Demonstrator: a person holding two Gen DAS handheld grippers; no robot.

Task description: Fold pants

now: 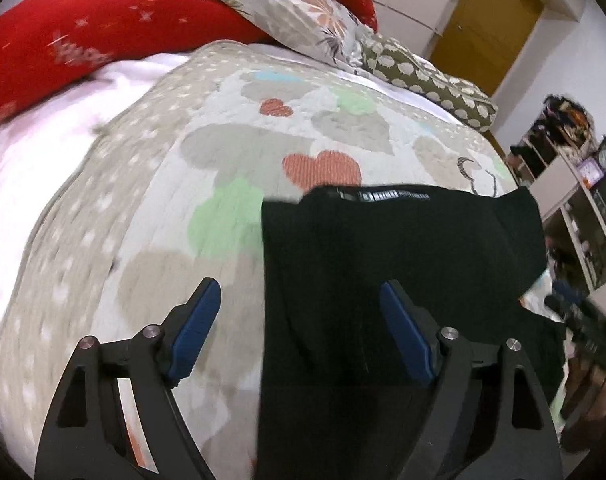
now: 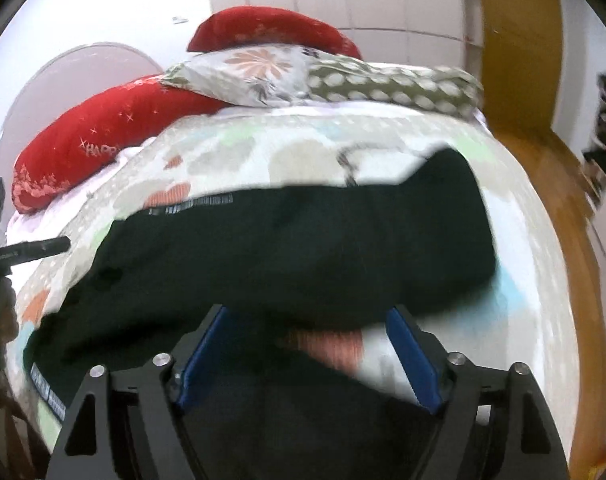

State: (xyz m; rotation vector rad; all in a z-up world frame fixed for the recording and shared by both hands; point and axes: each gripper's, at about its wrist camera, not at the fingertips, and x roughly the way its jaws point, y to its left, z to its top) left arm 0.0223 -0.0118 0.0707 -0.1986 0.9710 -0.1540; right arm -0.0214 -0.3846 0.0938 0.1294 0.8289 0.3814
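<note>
Pants [image 1: 399,264], black, lying on the quilt [image 1: 207,152] of a bed, at about 4 o'clock in the left wrist view and spread across the middle of the right wrist view. Waistband with its printed tape [image 2: 199,204] seen at 10 o'clock of the dark cloth in the right view, and a second piece of such tape [image 2: 43,390] low at 8 o'clock, so probably folded over once already, with one layer on another; hard to be sure, because of blur and very dark cloth. Left gripper [image 1: 299,336] with jaws wide apart, nothing between the blue pads [image 1: 197,332], hovering above the left edge of the pants, one finger over the quilt and one over the cloth. Right gripper [image 2: 309,356] also with jaws wide apart, holding nothing; dark cloth visible under and between its fingers at 6 o'clock, but not pinched. Judged from this: task somewhere in the middle, a first fold likely made, at least one more fold left, plus some smoothing, since the far end at 2 o'clock looks bunched and raised. Next step, as a guess: taking an edge with both grippers and bringing it over. Red pillows [image 1: 87,36], a floral pillow [image 1: 295,12] and a dotted pillow [image 1: 431,80] at 12 o'clock, well apart from the pants. Yellow door [image 1: 487,28] at 1 o'clock.
</note>
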